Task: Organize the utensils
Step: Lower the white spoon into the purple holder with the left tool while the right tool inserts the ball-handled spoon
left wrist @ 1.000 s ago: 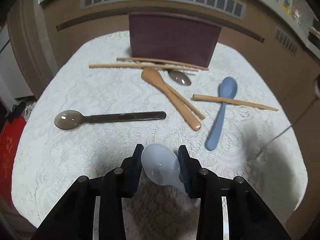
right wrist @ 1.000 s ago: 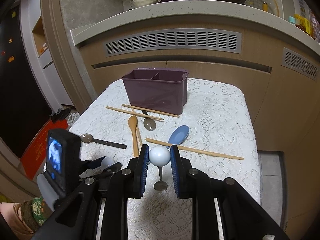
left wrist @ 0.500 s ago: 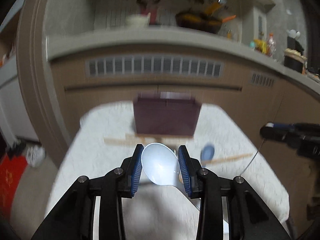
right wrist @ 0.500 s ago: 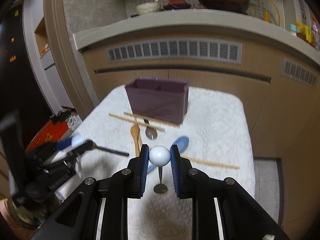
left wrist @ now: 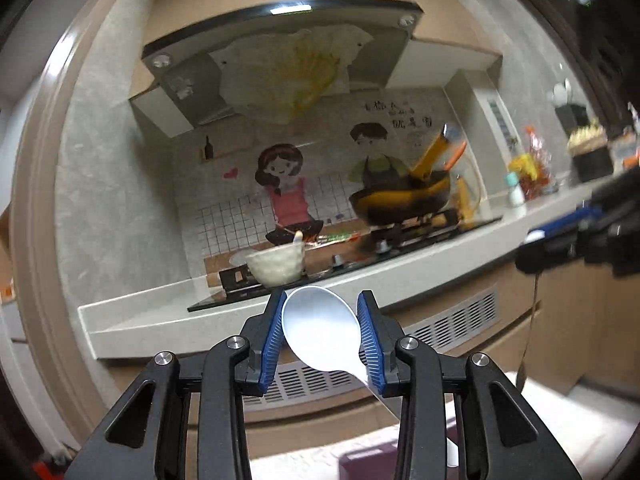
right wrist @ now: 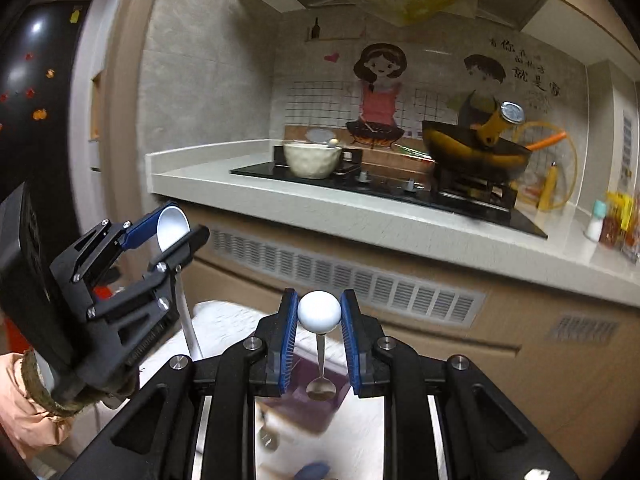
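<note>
My left gripper (left wrist: 320, 332) is shut on the bowl of a white plastic spoon (left wrist: 318, 328), its handle hanging down toward the table. It shows in the right wrist view (right wrist: 168, 232) at the left, raised, with the white spoon (right wrist: 172, 226) in it. My right gripper (right wrist: 319, 320) is shut on the white ball end (right wrist: 319, 313) of a small metal spoon (right wrist: 321, 387) that hangs bowl-down. The purple utensil holder (right wrist: 312, 396) lies below the right gripper; a corner of it shows at the bottom of the left wrist view (left wrist: 368, 462).
Both cameras tilt up at a kitchen counter (right wrist: 360, 216) with a hob, a cream bowl (right wrist: 312, 158) and a wok (right wrist: 472, 152). The lace-covered table (right wrist: 224, 320) is low in view. A blue spoon (right wrist: 314, 471) lies at the bottom edge.
Both grippers have lifted and tilted upward with their spoons. The table and loose utensils have dropped out of view. The purple holder now sits close beneath the grippers.
</note>
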